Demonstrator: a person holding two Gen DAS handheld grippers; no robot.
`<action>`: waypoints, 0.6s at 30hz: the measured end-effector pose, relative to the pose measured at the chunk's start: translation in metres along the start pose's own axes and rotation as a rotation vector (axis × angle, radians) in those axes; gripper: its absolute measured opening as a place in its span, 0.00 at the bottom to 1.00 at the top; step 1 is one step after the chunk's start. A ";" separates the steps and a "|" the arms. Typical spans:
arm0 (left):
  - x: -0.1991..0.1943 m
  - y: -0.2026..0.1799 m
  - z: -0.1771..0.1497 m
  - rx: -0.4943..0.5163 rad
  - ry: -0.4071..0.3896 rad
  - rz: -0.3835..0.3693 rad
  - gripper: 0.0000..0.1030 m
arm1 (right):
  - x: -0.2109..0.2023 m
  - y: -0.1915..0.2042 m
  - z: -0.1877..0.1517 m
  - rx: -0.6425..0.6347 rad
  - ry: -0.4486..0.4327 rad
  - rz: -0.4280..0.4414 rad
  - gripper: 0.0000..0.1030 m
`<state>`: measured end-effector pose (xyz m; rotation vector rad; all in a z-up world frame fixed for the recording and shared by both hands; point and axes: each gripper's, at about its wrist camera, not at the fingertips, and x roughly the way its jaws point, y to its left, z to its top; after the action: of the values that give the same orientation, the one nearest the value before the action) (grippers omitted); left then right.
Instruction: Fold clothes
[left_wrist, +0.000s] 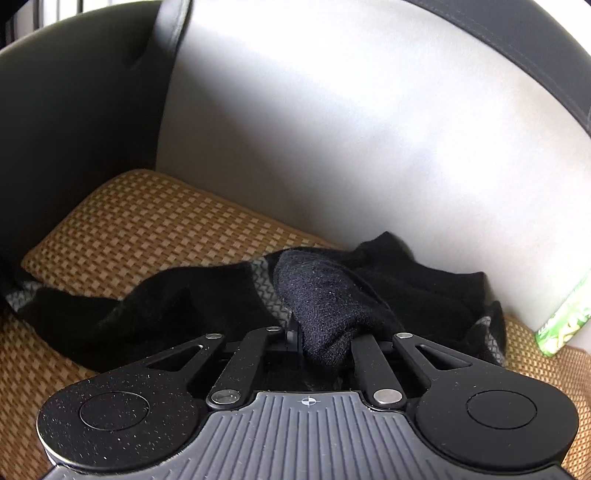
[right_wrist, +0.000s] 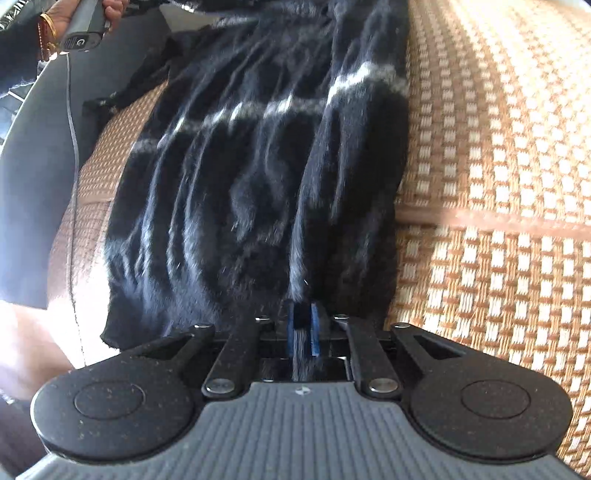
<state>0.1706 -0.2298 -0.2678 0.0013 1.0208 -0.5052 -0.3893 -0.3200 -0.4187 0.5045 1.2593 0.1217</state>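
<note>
Both claws, the left claw (left_wrist: 295, 334) and the right claw (right_wrist: 303, 325), clench bunched edges of the black garment (right_wrist: 251, 177) stretched toward twelve o'clock over the woven seat mat (right_wrist: 498, 184), likely tensioning it flat for a fold.

My left gripper's (left_wrist: 295, 332) fingertips are buried under a bunched fold of the black garment (left_wrist: 325, 295). In the right wrist view the garment's weave is motion-blurred and its far end runs off the top edge. The green packet (left_wrist: 565, 317) is cut by the right edge, print unreadable.
</note>
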 end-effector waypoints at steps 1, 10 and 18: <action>-0.001 0.002 0.001 -0.007 -0.003 0.002 0.02 | -0.005 0.001 -0.002 -0.016 0.016 0.016 0.18; -0.005 0.004 0.005 -0.014 -0.023 0.001 0.02 | -0.024 -0.012 0.003 -0.031 -0.006 0.042 0.26; -0.012 -0.003 -0.001 0.076 -0.022 -0.051 0.05 | -0.056 -0.030 0.074 -0.022 -0.179 0.141 0.49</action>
<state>0.1634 -0.2274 -0.2574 0.0379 0.9815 -0.5890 -0.3437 -0.3884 -0.3662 0.5719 1.0467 0.2045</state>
